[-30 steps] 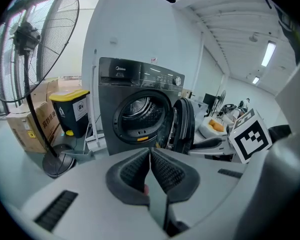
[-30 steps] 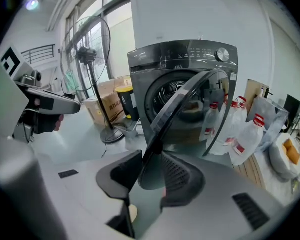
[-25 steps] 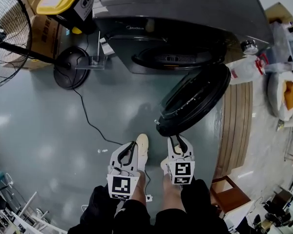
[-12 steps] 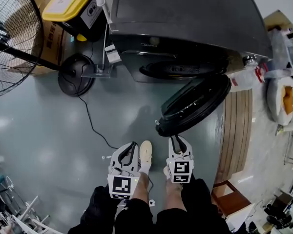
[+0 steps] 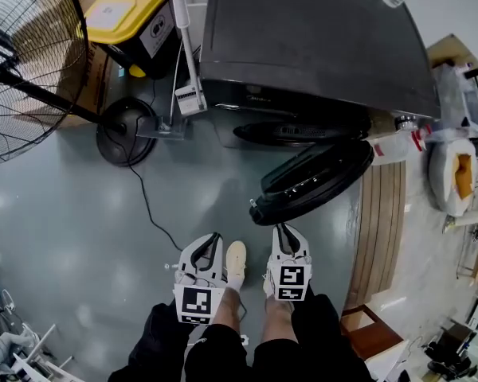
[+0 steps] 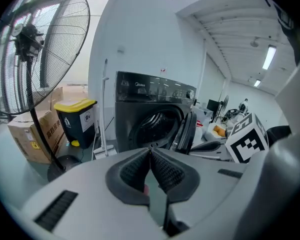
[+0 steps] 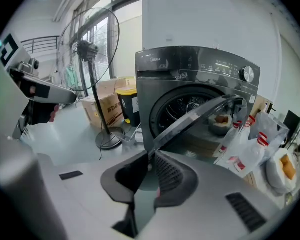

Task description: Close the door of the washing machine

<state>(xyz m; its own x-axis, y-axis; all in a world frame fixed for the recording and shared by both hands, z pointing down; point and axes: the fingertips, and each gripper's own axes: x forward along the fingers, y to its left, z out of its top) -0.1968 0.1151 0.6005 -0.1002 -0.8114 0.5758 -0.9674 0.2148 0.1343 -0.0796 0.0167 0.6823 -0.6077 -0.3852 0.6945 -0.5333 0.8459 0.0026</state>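
Dark grey and front-loading, the washing machine [image 5: 319,46] stood with its round door [image 5: 315,180] swung out from the hinge side, on the right of the machine's front in the head view. The door hung well clear of the drum opening [image 7: 190,106], its free edge pointing away from the machine's front.

Both grippers were in front of the washing machine, on the floor side of the open door. The right gripper [image 5: 284,231] was just short of the door's free edge and apart from it. Its jaws had just been closing and stood narrow, only a sliver apart at the tips, with nothing between them. The left gripper [image 5: 213,239] was farther from the door, level with the right one before the machine. Its jaws were pressed together at the tips and held nothing.

A pale shoe [image 5: 236,257] showed between the two grippers. On the far side of the washing machine from the hinge stood a yellow-lidded bin [image 5: 131,10] and a pedestal fan [image 5: 32,62], and a black cable [image 5: 147,205] trailed over the floor before the machine. A slatted wooden board [image 5: 382,229] lay on the hinge side.
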